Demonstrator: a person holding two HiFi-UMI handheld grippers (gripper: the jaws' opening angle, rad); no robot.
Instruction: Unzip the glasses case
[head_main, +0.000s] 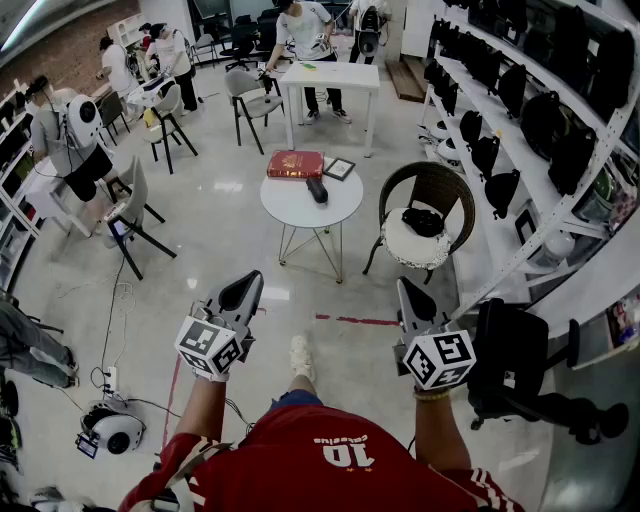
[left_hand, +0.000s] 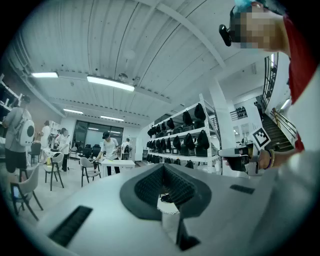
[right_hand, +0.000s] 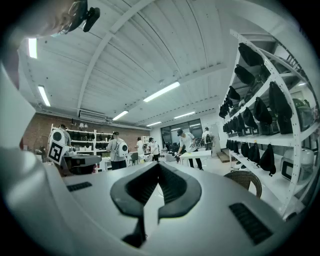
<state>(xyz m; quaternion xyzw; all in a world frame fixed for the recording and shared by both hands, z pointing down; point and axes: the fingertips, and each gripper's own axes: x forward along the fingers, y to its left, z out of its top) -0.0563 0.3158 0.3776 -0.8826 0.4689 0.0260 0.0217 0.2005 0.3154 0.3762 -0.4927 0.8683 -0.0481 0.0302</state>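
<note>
Now the glasses case (head_main: 316, 189) lies on the round table (head_main: 290, 210). It is a dark, oblong, soft-looking pouch, just beside the flat red book (head_main: 295, 164) (a small frame (head_main: 339, 168) lies near it too). Both tools are well apart from that table, on its near side. The left gripper (head_main: 247, 290) and the right gripper (head_main: 409, 292) point level toward it, each with ribbed black pads (left_hand: 147, 187) clenched together on nothing. A woven wicker chair (head_main: 440, 190) stands right of the table.
</note>
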